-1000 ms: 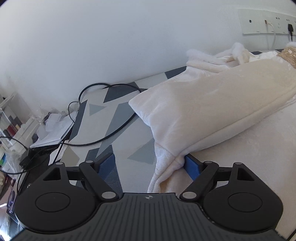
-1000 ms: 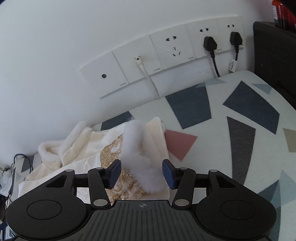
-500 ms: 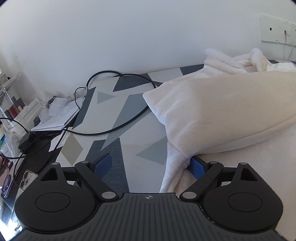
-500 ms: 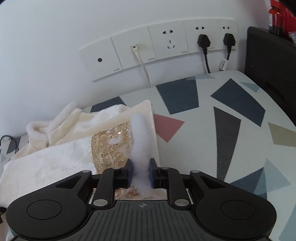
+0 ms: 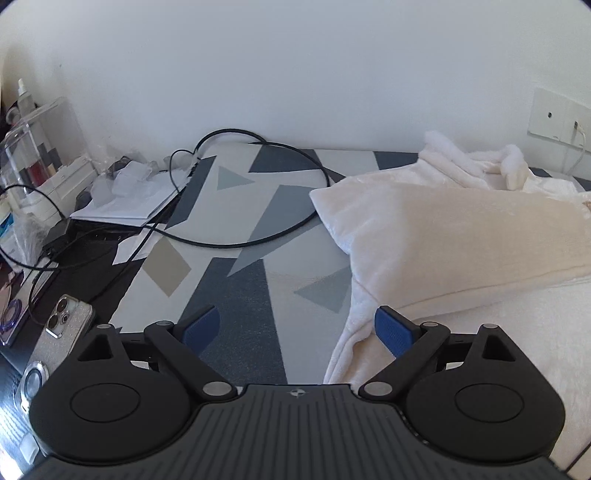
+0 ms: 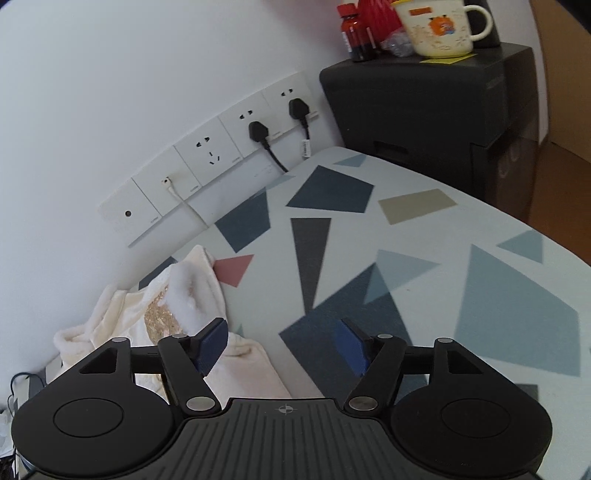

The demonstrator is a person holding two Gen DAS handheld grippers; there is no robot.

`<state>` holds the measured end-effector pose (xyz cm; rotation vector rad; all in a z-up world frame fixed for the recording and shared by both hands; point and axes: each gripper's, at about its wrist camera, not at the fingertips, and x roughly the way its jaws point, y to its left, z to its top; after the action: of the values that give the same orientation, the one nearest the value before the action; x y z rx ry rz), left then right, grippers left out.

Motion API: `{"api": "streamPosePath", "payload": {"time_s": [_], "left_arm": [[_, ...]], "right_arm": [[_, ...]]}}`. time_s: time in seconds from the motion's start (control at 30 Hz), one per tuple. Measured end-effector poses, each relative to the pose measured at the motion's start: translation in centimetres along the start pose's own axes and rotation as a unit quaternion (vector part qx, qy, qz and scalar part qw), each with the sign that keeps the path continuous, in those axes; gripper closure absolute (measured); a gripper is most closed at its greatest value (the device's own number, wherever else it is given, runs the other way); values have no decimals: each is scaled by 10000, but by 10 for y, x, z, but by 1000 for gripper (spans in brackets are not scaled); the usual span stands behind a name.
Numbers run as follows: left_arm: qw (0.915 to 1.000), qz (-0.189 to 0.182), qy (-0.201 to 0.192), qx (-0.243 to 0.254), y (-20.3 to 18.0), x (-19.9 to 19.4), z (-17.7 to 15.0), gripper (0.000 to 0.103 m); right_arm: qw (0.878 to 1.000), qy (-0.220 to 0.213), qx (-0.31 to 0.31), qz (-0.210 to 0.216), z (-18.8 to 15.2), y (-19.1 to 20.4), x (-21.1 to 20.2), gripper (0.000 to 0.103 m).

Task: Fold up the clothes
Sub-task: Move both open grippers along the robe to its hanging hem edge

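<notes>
Claws both released: left claw (image 5: 297,328) wide, right claw (image 6: 282,345) opening beside cream garment (image 5: 454,236).

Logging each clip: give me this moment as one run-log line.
stage: fold laid | left hand-held gripper: open, empty | right hand-held gripper: opening, nothing between jaws | cream garment: folded on patterned mat

One cream plush garment (image 5: 454,236) with gold sequin embroidery is lying along the wall edge of the geometric-patterned table cover (image 5: 236,302). Two black plugs (image 6: 258,131) are sitting in a row of five white wall plates (image 6: 207,155). One white cartoon-printed mug (image 6: 436,27) and one dark red-capped bottle (image 6: 356,31) are standing on one black cabinet (image 6: 424,107). One glittery-cased smartphone (image 5: 61,332) is lying off the cover's left edge.
</notes>
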<state>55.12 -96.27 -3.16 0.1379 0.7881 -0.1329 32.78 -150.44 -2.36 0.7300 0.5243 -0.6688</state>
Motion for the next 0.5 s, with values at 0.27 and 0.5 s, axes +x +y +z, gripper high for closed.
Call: {"api": "streamPosePath", "payload": {"time_s": [0.27, 0.5], "left_arm": [[9972, -397, 542, -336, 10, -1, -7, 6], [9953, -512, 812, -139, -3, -6, -29, 5]], "right_arm": [[9963, -554, -605, -269, -52, 11, -76, 1], [9909, -236, -1104, -735, -90, 1, -124, 1]]}}
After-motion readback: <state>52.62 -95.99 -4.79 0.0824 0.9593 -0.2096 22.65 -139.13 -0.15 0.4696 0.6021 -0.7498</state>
